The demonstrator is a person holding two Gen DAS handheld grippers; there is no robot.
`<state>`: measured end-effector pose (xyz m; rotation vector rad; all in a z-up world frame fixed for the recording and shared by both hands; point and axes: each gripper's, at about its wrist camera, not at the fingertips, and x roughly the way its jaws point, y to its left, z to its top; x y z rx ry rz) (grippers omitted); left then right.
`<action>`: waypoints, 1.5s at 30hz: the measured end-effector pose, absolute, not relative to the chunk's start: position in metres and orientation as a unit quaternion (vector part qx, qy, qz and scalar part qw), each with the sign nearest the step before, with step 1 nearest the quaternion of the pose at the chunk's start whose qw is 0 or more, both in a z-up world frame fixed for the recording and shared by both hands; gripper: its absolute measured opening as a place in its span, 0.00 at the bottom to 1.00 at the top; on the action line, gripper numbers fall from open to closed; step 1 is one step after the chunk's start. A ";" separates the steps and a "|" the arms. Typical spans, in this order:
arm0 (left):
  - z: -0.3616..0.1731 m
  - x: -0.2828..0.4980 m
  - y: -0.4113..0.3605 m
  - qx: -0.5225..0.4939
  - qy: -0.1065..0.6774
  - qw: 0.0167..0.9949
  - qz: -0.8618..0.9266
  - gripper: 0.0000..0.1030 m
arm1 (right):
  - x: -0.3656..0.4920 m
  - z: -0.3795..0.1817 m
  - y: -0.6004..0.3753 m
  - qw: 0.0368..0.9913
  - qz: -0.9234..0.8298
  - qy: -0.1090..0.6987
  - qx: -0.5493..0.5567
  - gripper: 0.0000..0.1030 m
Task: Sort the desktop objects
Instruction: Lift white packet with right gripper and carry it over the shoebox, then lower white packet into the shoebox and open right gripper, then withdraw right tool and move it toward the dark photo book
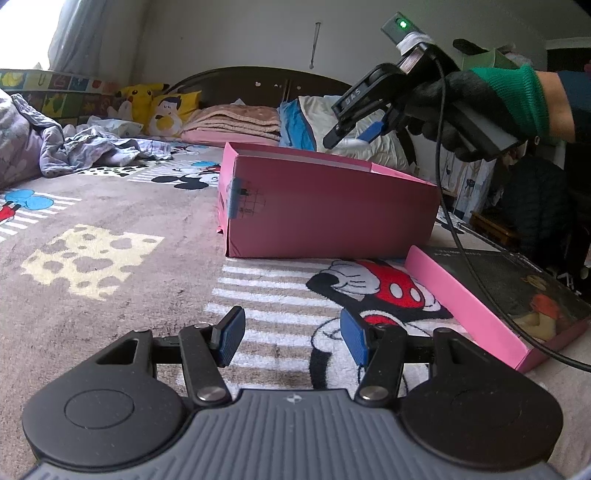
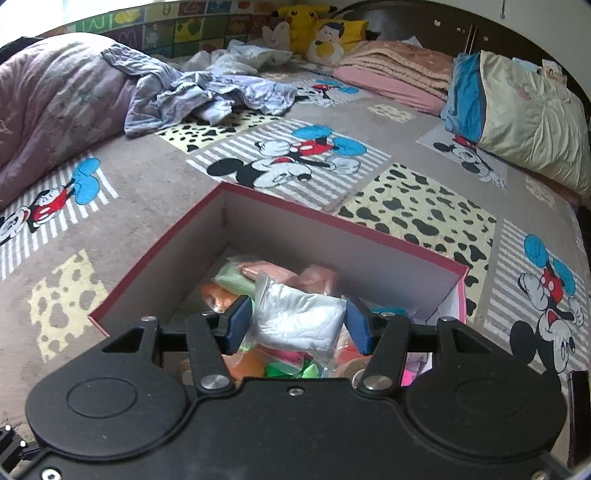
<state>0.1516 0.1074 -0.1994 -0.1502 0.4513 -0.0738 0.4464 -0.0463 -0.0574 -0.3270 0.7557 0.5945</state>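
Note:
A pink cardboard box (image 1: 332,206) stands open on the cartoon-print bedspread; the right wrist view looks down into the box (image 2: 332,236), which holds several small bags of coloured clay. My right gripper (image 2: 295,325) is shut on a clear bag of white clay (image 2: 299,317) and hangs over the box's inside. In the left wrist view that right gripper (image 1: 354,133) shows above the box's far right corner, held by a gloved hand (image 1: 480,107). My left gripper (image 1: 291,338) rests low over the bedspread in front of the box, open, with nothing between its fingers.
The pink box lid (image 1: 491,302) lies upside down to the right of the box, with a black cable (image 1: 480,280) draped across it. Crumpled clothes (image 2: 207,92), plush toys (image 2: 314,26), folded blankets (image 2: 399,70) and a pillow (image 2: 524,125) lie farther back on the bed.

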 end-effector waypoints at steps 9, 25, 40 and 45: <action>-0.201 0.153 0.108 -0.078 0.227 0.970 -0.037 0.54 | 0.464 -0.077 -0.039 0.865 0.272 0.388 -0.166 0.51; -0.203 0.155 0.108 -0.080 0.237 0.967 -0.040 0.54 | 0.465 -0.088 -0.057 0.873 0.242 0.398 -0.147 0.59; -0.208 0.159 0.105 -0.071 0.254 0.964 -0.029 0.54 | 0.407 -0.061 -0.123 0.887 0.259 0.378 -0.054 0.88; -0.211 0.163 0.108 -0.080 0.268 0.960 -0.020 0.54 | 0.379 -0.059 -0.177 0.894 0.252 0.370 -0.005 0.89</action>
